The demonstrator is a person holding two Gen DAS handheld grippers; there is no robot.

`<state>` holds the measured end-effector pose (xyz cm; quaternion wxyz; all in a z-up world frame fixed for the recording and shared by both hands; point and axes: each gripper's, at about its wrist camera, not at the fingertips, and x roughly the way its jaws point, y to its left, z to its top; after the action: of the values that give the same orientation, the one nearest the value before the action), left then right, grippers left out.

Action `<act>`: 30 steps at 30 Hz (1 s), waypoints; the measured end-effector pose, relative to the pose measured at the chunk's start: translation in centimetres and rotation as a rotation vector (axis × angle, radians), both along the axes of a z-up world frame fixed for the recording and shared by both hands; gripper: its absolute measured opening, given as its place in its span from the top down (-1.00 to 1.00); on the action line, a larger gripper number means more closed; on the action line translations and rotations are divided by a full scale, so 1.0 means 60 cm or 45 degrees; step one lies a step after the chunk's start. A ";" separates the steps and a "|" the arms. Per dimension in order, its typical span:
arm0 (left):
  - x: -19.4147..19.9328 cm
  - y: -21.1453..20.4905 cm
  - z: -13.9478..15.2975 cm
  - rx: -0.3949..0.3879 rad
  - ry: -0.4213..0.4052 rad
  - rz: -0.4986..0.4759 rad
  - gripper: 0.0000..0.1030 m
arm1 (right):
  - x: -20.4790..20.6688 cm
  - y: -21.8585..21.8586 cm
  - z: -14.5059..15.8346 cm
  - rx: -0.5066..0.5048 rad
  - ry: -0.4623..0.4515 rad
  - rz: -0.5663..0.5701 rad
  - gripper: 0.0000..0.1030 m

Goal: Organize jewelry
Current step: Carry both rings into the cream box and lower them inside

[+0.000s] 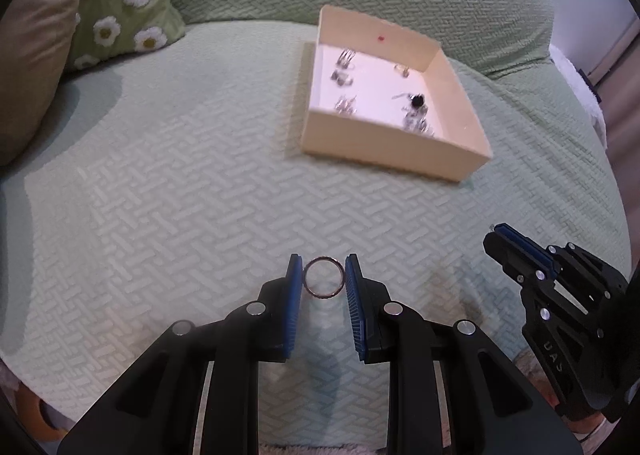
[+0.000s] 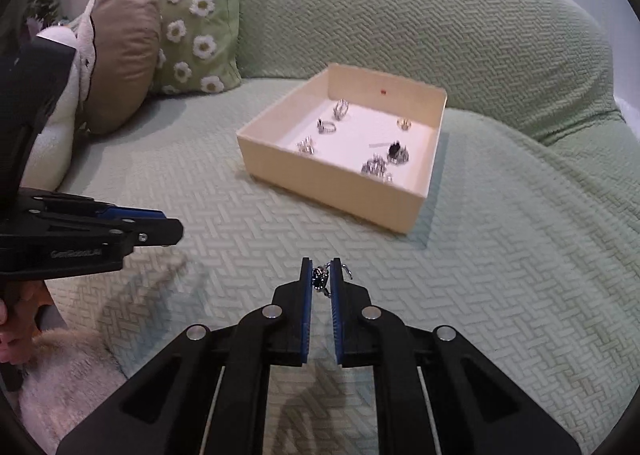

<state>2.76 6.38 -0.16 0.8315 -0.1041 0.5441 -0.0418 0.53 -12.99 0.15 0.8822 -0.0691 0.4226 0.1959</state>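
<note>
My left gripper (image 1: 323, 275) is shut on a thin silver ring (image 1: 323, 277), held upright between its blue pads above the green sofa seat. My right gripper (image 2: 321, 279) is shut on a small dark-stoned ring (image 2: 320, 279) with a silver band. An open cream box (image 1: 380, 147) lies ahead on the seat and holds several silver jewelry pieces and a black-stoned ring (image 1: 417, 99). The box shows in the right wrist view (image 2: 332, 191) too. The right gripper shows at the right of the left wrist view (image 1: 516, 251); the left gripper shows at the left of the right wrist view (image 2: 160, 229).
A green daisy cushion (image 2: 196, 15) and a brown cushion (image 2: 120, 47) lean at the back left of the sofa. The sofa backrest (image 2: 400, 7) rises behind the box. A white fluffy throw (image 2: 68, 379) lies at the seat's near left edge.
</note>
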 end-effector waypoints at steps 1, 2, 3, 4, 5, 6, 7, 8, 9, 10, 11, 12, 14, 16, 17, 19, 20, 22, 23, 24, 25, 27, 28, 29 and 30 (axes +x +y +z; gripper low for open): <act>0.008 -0.002 0.010 0.009 -0.014 -0.009 0.60 | 0.009 -0.003 0.015 0.018 -0.003 -0.006 0.81; 0.018 -0.005 0.022 0.021 -0.031 -0.016 0.60 | 0.018 -0.006 0.029 0.035 -0.009 -0.013 0.81; 0.034 -0.008 0.039 0.032 -0.059 -0.027 0.60 | 0.030 -0.010 0.044 0.051 -0.016 -0.025 0.81; 0.048 -0.010 0.051 0.031 -0.078 -0.033 0.60 | 0.056 -0.015 0.067 0.066 -0.016 -0.046 0.81; 0.063 -0.013 0.062 0.025 -0.097 -0.042 0.60 | 0.070 -0.019 0.078 0.080 -0.018 -0.063 0.81; 0.080 -0.016 0.073 0.019 -0.116 -0.053 0.60 | 0.093 -0.023 0.091 0.091 -0.012 -0.086 0.81; 0.104 -0.021 0.084 0.024 -0.134 -0.059 0.60 | 0.119 -0.027 0.101 0.100 0.003 -0.108 0.81; 0.127 -0.027 0.090 0.036 -0.143 -0.067 0.60 | 0.145 -0.031 0.108 0.120 0.011 -0.127 0.81; 0.142 -0.033 0.093 0.043 -0.147 -0.077 0.60 | 0.169 -0.032 0.110 0.121 0.026 -0.143 0.81; 0.167 -0.041 0.096 0.050 -0.152 -0.090 0.60 | 0.199 -0.034 0.107 0.113 0.040 -0.168 0.81; 0.186 -0.046 0.096 0.051 -0.148 -0.096 0.60 | 0.221 -0.035 0.101 0.109 0.053 -0.185 0.81; 0.205 -0.052 0.091 0.053 -0.138 -0.100 0.60 | 0.243 -0.034 0.092 0.102 0.086 -0.194 0.81; 0.246 -0.062 0.074 0.055 -0.092 -0.113 0.60 | 0.288 -0.033 0.064 0.124 0.177 -0.207 0.81; 0.282 -0.071 0.047 0.051 -0.028 -0.124 0.60 | 0.325 -0.025 0.034 0.127 0.275 -0.197 0.80; 0.296 -0.074 0.035 0.049 -0.002 -0.127 0.60 | 0.341 -0.022 0.019 0.133 0.311 -0.200 0.81; 0.319 -0.081 0.008 0.071 0.047 -0.138 0.60 | 0.359 -0.015 -0.005 0.125 0.355 -0.206 0.81; 0.327 -0.084 -0.004 0.079 0.066 -0.141 0.60 | 0.362 -0.011 -0.015 0.126 0.366 -0.203 0.81; 0.334 -0.082 -0.020 0.091 0.083 -0.126 0.60 | 0.372 -0.005 -0.031 0.099 0.371 -0.213 0.81; 0.337 -0.081 -0.027 0.086 0.090 -0.123 0.60 | 0.375 -0.005 -0.036 0.095 0.376 -0.215 0.81; 0.338 -0.081 -0.032 0.082 0.093 -0.120 0.60 | 0.378 -0.005 -0.041 0.098 0.383 -0.217 0.81; 0.338 -0.080 -0.038 0.079 0.100 -0.115 0.60 | 0.381 -0.006 -0.045 0.098 0.385 -0.227 0.81; 0.338 -0.084 -0.048 0.091 0.113 -0.117 0.60 | 0.385 -0.009 -0.050 0.094 0.380 -0.239 0.80; 0.337 -0.086 -0.053 0.103 0.117 -0.121 0.60 | 0.386 -0.009 -0.053 0.090 0.378 -0.245 0.80; 0.338 -0.088 -0.056 0.113 0.119 -0.124 0.60 | 0.389 -0.010 -0.056 0.089 0.377 -0.250 0.80; 0.337 -0.090 -0.059 0.122 0.119 -0.127 0.59 | 0.391 -0.011 -0.058 0.092 0.379 -0.254 0.80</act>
<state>22.98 0.97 -3.70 0.8061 -0.0389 0.5882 -0.0522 23.96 -13.67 -3.34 0.8268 0.0346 0.5460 0.1306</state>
